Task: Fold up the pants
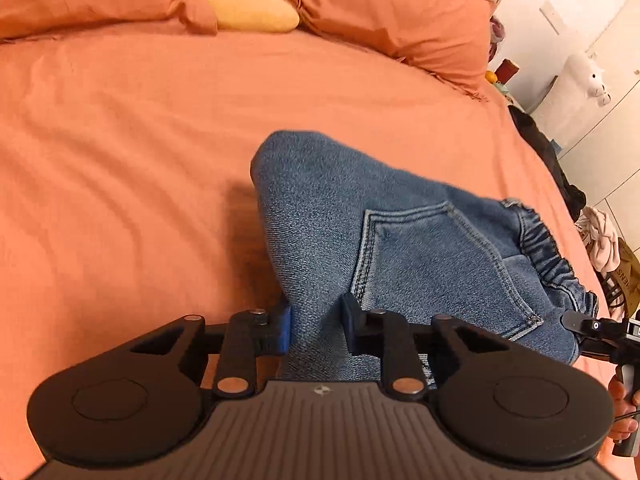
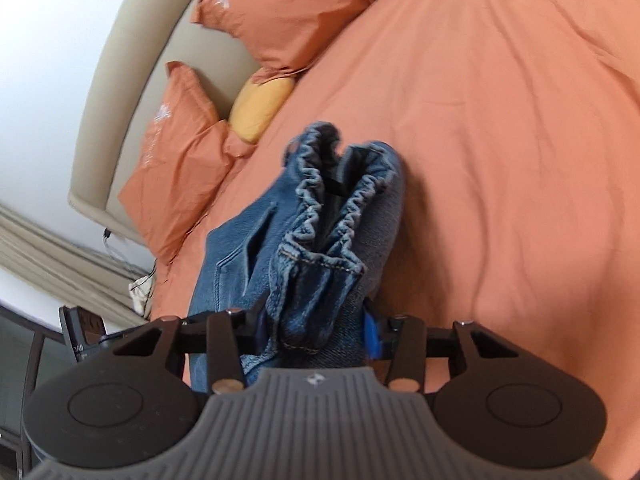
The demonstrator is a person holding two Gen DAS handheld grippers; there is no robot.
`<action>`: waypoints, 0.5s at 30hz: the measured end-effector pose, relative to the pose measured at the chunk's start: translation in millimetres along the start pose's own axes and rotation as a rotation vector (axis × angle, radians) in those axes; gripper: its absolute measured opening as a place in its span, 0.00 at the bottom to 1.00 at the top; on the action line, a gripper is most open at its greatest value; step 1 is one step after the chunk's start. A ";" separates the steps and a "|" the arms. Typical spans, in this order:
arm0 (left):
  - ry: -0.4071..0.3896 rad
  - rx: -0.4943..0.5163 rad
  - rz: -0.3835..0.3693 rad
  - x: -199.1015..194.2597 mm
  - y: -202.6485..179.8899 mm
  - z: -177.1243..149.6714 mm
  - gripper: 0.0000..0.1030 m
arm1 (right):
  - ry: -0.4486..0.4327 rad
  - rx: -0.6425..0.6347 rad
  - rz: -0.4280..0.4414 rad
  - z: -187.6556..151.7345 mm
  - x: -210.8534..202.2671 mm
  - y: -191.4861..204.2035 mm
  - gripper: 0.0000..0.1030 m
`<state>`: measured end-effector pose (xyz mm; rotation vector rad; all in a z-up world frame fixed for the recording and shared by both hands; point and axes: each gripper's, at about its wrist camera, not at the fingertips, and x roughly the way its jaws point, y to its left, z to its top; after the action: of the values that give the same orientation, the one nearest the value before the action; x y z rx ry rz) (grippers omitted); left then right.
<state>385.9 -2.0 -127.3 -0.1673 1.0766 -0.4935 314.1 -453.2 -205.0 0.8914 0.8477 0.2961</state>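
Blue denim pants (image 1: 400, 220) with an elastic waistband and a stitched back pocket are bunched up and lifted off the orange bedsheet (image 1: 140, 160). My left gripper (image 1: 318, 320) is shut on a fold of the denim beside the pocket, with its blue pads pressing the cloth from both sides. In the right wrist view, the pants (image 2: 320, 208) hang forward with the gathered waistband uppermost. My right gripper (image 2: 314, 328) is shut on a thick bundle of the waistband end. The right gripper's body (image 1: 592, 328) and the hand (image 1: 624, 400) holding it show at the left wrist view's right edge.
Two orange pillows (image 1: 380, 12) and a yellow cushion (image 1: 244, 0) lie at the head of the bed against a beige headboard (image 2: 132, 80). Off the bed's right side are dark clothes (image 1: 548, 148), a white plush toy (image 1: 588, 76) and a paper bag (image 1: 628, 276).
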 end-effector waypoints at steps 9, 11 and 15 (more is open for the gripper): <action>-0.056 0.008 0.040 -102.2 19.3 -17.7 0.24 | 0.015 -0.082 0.105 -39.9 -20.9 76.6 0.39; -0.070 -0.005 0.058 -130.4 35.1 -24.7 0.24 | 0.030 -0.107 0.134 -52.8 -15.5 99.3 0.39; -0.096 -0.030 0.112 -184.3 72.1 -32.7 0.24 | 0.070 -0.157 0.193 -83.4 8.6 149.8 0.39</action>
<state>309.6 150.4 -21.5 -0.1543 0.9939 -0.3652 272.8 -309.4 -120.7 0.8207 0.7923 0.5579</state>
